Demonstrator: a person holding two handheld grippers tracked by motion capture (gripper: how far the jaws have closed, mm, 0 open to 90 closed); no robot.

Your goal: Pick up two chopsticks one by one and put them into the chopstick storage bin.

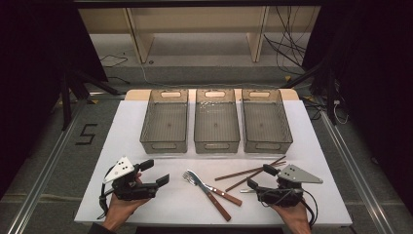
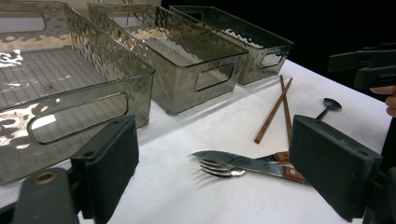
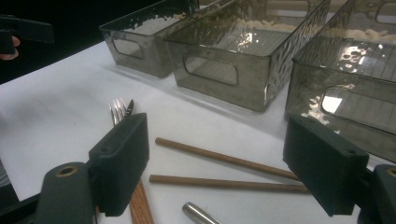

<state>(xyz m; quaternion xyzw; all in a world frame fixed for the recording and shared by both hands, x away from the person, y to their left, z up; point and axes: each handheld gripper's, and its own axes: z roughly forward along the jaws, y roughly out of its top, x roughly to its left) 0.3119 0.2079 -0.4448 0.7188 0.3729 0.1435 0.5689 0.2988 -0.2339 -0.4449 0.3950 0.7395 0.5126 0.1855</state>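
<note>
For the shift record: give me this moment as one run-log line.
left gripper: open, empty | right gripper: open, over chopsticks | fork, knife on table | three bins empty

Each hand carries a black two-jaw gripper: the left gripper (image 1: 155, 171) and the right gripper (image 1: 258, 176). Both bear a pale grey three-cornered plate on top, dotted with small dark holes, and trail looped black cables. Seen close in the gripper views, the jaws end in blocky, matte dark pads (image 2: 109, 163), each with a small screw; a brass-coloured eyelet sits at the arm's base.
</note>
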